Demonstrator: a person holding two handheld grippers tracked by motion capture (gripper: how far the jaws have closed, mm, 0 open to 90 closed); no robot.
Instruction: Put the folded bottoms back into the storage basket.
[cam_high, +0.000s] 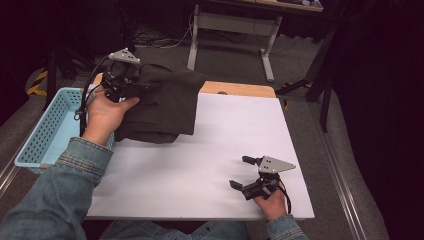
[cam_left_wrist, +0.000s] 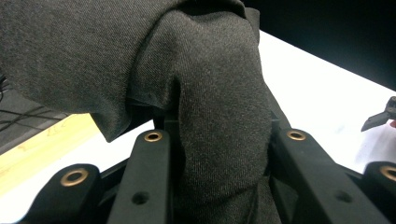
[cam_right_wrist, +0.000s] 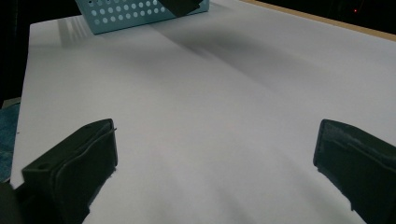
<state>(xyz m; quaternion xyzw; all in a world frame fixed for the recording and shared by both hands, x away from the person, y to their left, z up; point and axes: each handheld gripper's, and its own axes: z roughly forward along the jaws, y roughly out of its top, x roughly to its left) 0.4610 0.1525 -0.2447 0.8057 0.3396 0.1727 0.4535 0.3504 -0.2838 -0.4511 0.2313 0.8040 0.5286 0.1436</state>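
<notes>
Two tongs are in use. Left gripper (cam_high: 131, 89) is clamped on a thick fold of the dark grey folded garment (cam_high: 162, 102), bunched between its jaws in the left gripper view and held at the table's far-left corner, beside the blue perforated basket (cam_high: 45, 127). Right gripper (cam_high: 246, 172) rests with jaws apart and empty near the white table (cam_high: 210, 150) front edge. Risk: the single-point hold lets the unsupported folds sag open, or the cloth slips free or snags the basket rim.

the dark grey garment (cam_high: 162, 102) is matt woven cloth with a fine rough grain. the desk (cam_high: 215, 150) has a smooth matt white top with a wood edge; the blue basket (cam_high: 42, 132) is perforated plastic.
</notes>
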